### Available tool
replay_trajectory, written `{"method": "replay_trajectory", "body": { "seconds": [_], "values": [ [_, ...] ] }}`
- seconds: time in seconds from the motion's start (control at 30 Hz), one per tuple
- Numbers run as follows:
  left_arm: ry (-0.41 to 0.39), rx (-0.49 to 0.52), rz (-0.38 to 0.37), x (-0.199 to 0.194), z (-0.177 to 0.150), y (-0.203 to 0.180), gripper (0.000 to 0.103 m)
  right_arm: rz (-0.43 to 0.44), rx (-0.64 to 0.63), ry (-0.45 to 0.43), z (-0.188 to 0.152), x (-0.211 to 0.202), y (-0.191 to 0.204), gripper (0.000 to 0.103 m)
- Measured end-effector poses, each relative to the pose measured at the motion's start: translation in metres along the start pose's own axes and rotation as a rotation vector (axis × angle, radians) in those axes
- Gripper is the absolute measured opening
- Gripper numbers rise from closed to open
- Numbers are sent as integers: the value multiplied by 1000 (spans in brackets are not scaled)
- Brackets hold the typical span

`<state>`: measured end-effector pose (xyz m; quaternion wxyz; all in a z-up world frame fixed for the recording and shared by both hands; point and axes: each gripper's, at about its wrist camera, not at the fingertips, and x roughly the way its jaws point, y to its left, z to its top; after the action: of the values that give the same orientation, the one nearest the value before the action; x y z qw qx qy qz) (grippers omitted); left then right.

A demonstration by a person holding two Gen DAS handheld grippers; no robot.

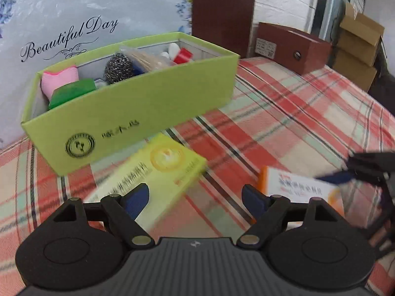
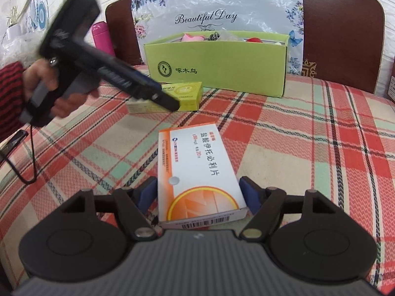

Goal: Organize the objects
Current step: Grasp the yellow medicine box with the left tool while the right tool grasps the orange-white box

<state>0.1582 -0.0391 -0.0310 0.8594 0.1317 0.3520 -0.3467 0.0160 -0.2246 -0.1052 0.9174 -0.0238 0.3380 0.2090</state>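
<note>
Right gripper (image 2: 198, 194) spread wide, jaws straddling near end of orange-and-white medicine box (image 2: 198, 170), blue pads (image 2: 249, 193) flanking both long sides; narrow gap visible on right side, left side too close to call, no squeeze evident, so released, not grasping. Box lying flat on checked cloth (image 2: 308, 148), long axis running away from claw, barcode end nearest. Left gripper (image 1: 196, 198) also spread and empty, nothing between its blue pads (image 1: 138, 198), hovering just above and short of yellow-green medicine box (image 1: 153, 172), blurred in left wrist view; same box seen in right wrist view (image 2: 187, 93) lying flat just in front of green organizer box (image 2: 217, 66). Organizer standing further back against flowered bag (image 2: 207, 19), already holding pink item (image 1: 60, 80), green item (image 1: 71, 95), steel scourer (image 1: 118, 66), red-capped item (image 1: 182, 55). Hand (image 2: 47, 86) with striped sleeve carrying left gripper in from left side. Handling guess: both medicine boxes thin card, light, hollow, likely to dent under hard squeeze, smooth printed faces a bit slippery. Best hold probably across narrow width on long side walls, near middle for balance, gentle pressure only; near-end grab on orange box risks droop at far end. Probable destination: open top of organizer, space looking tight among contents.
</note>
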Motion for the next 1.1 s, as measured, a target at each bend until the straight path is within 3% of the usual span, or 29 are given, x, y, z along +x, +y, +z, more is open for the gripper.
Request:
{"method": "replay_trajectory", "body": {
  "seconds": [0.17, 0.3, 0.33, 0.43, 0.53, 0.73, 0.83, 0.97, 1.1],
  "values": [
    [-71, 61, 64, -6, 5, -2, 85, 3, -9, -1, 1, 3, 5, 76],
    [25, 38, 38, 23, 22, 28, 89, -2, 29, -9, -3, -3, 4, 76],
    [3, 70, 59, 24, 21, 29, 93, -3, 41, -10, -4, -5, 3, 76],
    [76, 112, 97, 40, 15, 33, 100, -7, 53, -11, -5, -7, 0, 77],
    [51, -30, 67, 34, 5, 49, 101, -9, 50, -12, -3, -6, -1, 78],
    [114, -200, 203, 11, -3, 17, 73, 14, 25, -9, 0, -4, 4, 80],
    [94, -209, 177, 3, -8, -9, 73, 10, 0, -8, 3, 0, 6, 80],
    [103, -136, 258, 17, -1, -23, 74, -18, -4, 6, 10, 5, 6, 79],
    [98, -214, 242, 22, 2, -14, 74, -25, -4, 9, 10, 7, 7, 75]
  ]
}}
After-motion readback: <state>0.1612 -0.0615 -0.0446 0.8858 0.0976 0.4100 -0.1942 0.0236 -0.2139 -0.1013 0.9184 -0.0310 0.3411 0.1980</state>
